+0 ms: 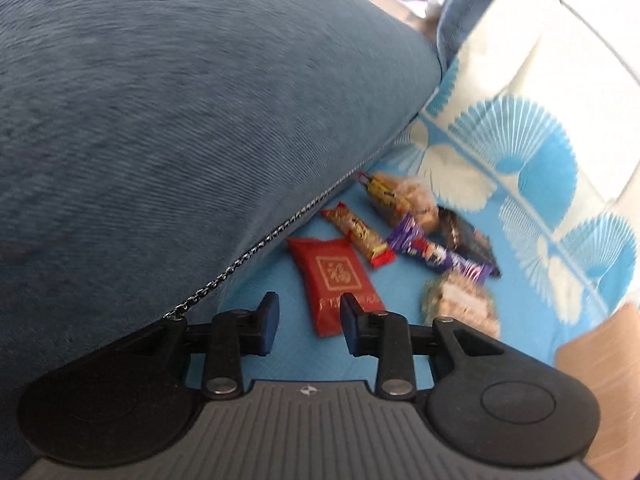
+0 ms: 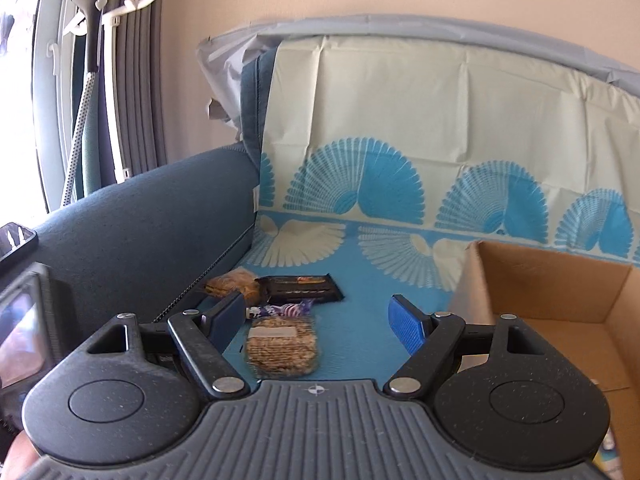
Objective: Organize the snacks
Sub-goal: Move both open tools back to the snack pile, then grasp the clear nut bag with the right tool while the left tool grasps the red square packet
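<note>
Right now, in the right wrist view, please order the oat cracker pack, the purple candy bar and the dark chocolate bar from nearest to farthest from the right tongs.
1. Oat cracker pack, between the right tongs.
2. Purple candy bar, just behind it.
3. Dark chocolate bar, farthest back.

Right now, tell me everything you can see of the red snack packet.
The red packet is a flat, glossy rectangular pouch with a gold square emblem and a gold line of print. It lies flat and sealed on the blue patterned cloth, beside the grey-blue cushion, just ahead of the left tool, apparently untouched.
</note>
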